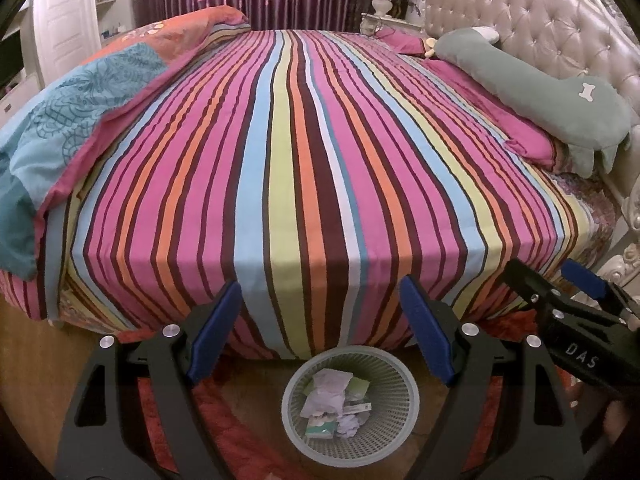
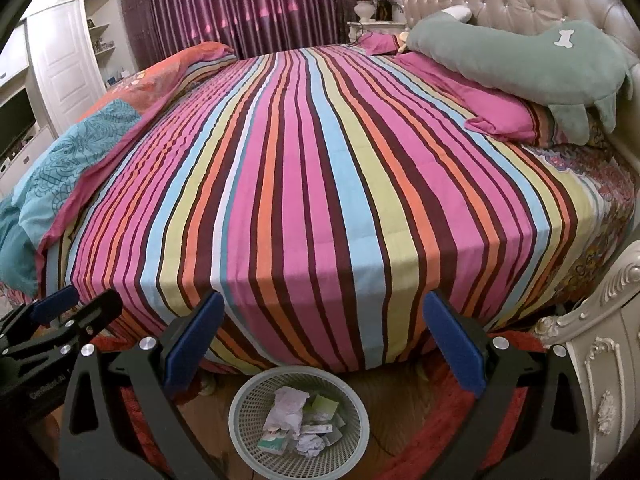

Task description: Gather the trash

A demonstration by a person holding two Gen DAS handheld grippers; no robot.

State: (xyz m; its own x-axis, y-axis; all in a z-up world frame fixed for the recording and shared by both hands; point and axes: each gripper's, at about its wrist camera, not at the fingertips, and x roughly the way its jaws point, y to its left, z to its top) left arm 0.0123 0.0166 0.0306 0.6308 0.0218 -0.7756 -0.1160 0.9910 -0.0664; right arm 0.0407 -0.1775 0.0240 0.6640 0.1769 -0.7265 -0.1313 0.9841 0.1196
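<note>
A pale mesh wastebasket stands on the floor at the foot of the bed's side. It holds crumpled paper and small packets. It also shows in the right wrist view with the same trash inside. My left gripper is open and empty above the basket. My right gripper is open and empty above the basket too. The right gripper shows at the right edge of the left wrist view. The left gripper shows at the left edge of the right wrist view.
A bed with a striped sheet fills the view ahead. A folded quilt lies on its left. A green plush pillow and pink pillow lie by the tufted headboard. A carved nightstand stands right.
</note>
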